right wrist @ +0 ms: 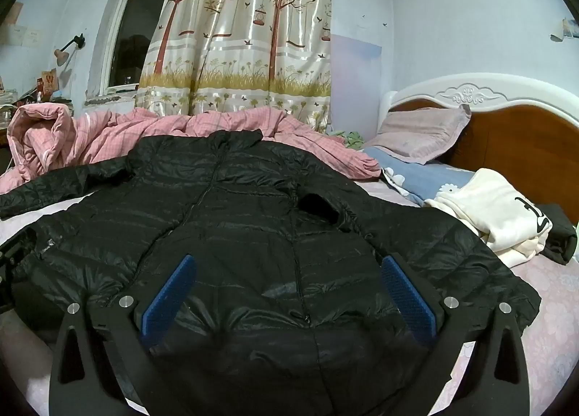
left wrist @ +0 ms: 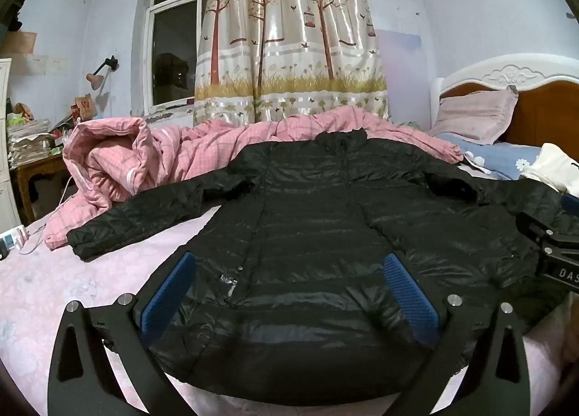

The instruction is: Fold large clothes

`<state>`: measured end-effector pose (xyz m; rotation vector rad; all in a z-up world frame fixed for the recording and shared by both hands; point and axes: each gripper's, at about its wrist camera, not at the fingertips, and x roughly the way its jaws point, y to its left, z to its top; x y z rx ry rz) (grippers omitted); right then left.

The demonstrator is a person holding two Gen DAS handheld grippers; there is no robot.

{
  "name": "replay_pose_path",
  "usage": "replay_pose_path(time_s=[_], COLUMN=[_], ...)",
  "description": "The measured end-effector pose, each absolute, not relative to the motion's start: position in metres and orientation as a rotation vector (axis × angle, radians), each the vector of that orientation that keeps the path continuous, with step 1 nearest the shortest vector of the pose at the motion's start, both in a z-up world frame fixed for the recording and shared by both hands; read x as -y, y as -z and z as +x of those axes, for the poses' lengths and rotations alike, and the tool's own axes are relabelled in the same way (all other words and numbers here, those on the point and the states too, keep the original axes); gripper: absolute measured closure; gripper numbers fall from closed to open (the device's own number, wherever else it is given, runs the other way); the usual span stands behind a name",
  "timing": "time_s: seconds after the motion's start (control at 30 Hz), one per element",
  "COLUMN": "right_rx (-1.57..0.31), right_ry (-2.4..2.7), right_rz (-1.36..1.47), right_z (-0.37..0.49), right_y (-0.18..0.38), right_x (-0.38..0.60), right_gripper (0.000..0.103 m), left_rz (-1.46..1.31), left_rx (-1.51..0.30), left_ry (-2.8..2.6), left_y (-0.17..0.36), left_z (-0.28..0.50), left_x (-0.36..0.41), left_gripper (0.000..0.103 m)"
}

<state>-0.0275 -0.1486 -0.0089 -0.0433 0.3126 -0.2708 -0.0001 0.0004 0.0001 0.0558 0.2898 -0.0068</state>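
- We held the left gripper (left wrist: 289,293) and right gripper (right wrist: 289,293) with fingers spread wide, pinching nothing, above the hem of the black jacket (left wrist: 325,206).
- The jacket lay flat on the bed (left wrist: 43,293), collar toward the pink quilt (left wrist: 152,159).
- Bare sheet lay left of the jacket; a white garment (right wrist: 495,209) crowded the right sleeve's edge.

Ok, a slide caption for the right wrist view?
Open right claw poised over a black puffer jacket spread flat on the bed.
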Motion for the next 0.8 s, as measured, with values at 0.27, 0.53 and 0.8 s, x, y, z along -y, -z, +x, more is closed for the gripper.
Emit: replay_pose_path(time_s=[0.27, 0.53, 0.8], right_rx=[-0.316, -0.313, -0.314], right_ry=[0.271, 0.274, 0.275], right_rz=[-0.049, -0.049, -0.050], right_z=[-0.0269, -0.0274, -0.0270], right_y=[0.0100, 0.0103, 0.0108], right_x=[0.1468, 0.1456, 0.1444], right_gripper=[0.000, 0.000, 0.000], left_rz=[0.062, 0.062, 0.062], left_rx=[-0.300, -0.299, -0.298], left_ry=[0.008, 0.008, 0.007], left_y=[0.0000, -0.0001, 0.0000], left_z=[0.0005, 0.0004, 0.0004], left_x=[-0.0001, -0.0001, -0.0002], left_gripper=[0.000, 0.000, 0.000])
